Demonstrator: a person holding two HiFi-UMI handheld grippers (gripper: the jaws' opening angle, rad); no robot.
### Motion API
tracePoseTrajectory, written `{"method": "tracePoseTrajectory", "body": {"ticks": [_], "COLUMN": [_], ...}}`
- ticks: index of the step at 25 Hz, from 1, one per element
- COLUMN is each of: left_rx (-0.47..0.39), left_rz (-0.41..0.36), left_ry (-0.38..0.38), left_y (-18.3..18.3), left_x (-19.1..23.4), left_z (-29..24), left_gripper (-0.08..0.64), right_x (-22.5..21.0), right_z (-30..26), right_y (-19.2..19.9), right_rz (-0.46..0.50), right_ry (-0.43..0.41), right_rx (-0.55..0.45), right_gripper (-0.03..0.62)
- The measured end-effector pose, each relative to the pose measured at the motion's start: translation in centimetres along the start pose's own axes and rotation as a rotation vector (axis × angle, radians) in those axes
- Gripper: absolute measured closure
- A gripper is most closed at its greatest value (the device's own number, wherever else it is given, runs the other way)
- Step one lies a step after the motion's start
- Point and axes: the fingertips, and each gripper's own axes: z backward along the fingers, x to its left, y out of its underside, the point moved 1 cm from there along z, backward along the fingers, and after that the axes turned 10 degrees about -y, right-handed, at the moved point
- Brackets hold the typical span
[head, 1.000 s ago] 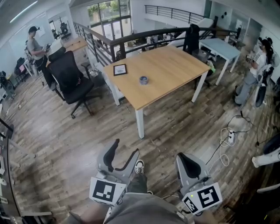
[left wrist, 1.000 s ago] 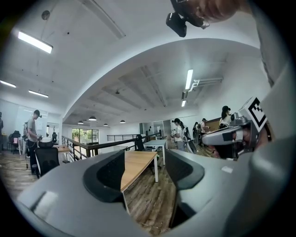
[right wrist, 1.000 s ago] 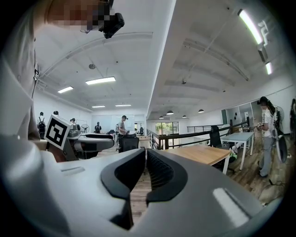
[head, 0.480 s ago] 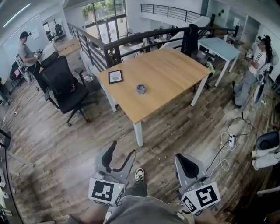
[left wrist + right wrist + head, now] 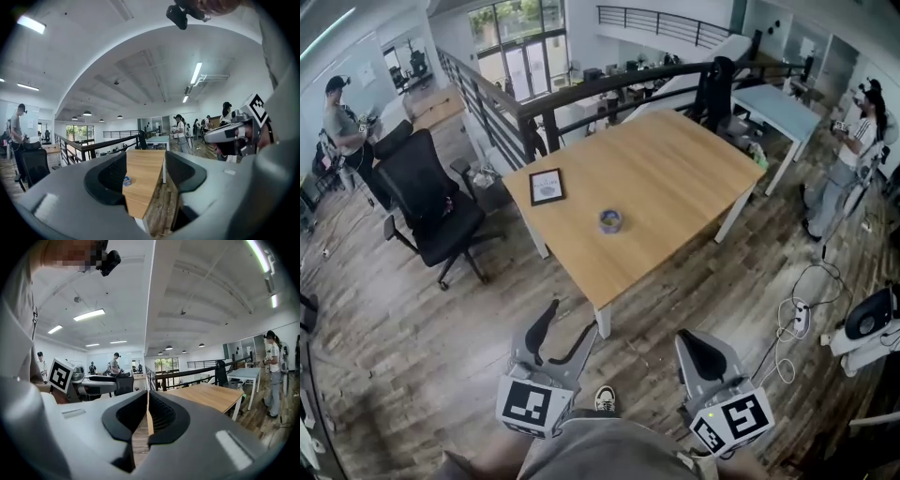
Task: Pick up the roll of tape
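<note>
- Your left gripper point(image 5: 567, 326) is down low in front of you, over the wooden floor point(image 5: 412, 328). Its jaws are wide apart and nothing is between them.
- Your right gripper point(image 5: 692, 342) is low beside it. Its jaws are pressed together with only a thin slit left, and they hold nothing.
- The roll of tape point(image 5: 610, 221) lies flat on the big wooden table point(image 5: 675, 159), near the corner closest to you. It is well apart from both grippers.
- In the left gripper view, the tape is a small blue thing on the table, far off, right by the edge of the left jaw.
- A small picture frame point(image 5: 547, 186) lies flat on the table too, near the tape but not touching it.
- A black chair point(image 5: 427, 192) stands to the left of the table.
- One person point(image 5: 342, 122) stands far off on the left, and another person point(image 5: 853, 141) stands far off on the right.
- Your shoe point(image 5: 605, 400) shows on the floor between the grippers.
</note>
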Motion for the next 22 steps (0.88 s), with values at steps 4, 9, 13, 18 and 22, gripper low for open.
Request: {"method": "tracePoseTrajectory", "body": {"ticks": [4,9,13,18,22], "left_rx": [-0.005,-0.005,-0.024,-0.022,-0.013], "left_rz": [-0.009,0.015,0.001,0.008,0.009], "left_ry": [-0.001,-0.007,-0.017,-0.010,-0.023], "left_y": [0.2,0.0,0.2,0.4,0.7], "left_x": [2.7,5.5,6.9,7.6,7.8], "left_z": [-3.8,-6.8,-8.9,-11.6,-13.9], "left_gripper": [0.302,0.302,0.302,0.304,0.304], "right_x": [-2.0,-3.5,-5.0,-7.1,-9.2], "right_z": [-4.1,-8.0,-9.5,-11.2,-12.9], "right_y": [-0.7,-1.2,-1.3,-0.8,-0.4], "right_rz": [-0.020,-0.027,-0.027,-0.033,-0.036], "right_ry": [0.008,0.000,0.007,0.021,0.002], "right_rx": [-0.013,-0.010,-0.007,0.016,0.031], "right_gripper": [0.571,0.571,0.571,0.571,0.571]}}
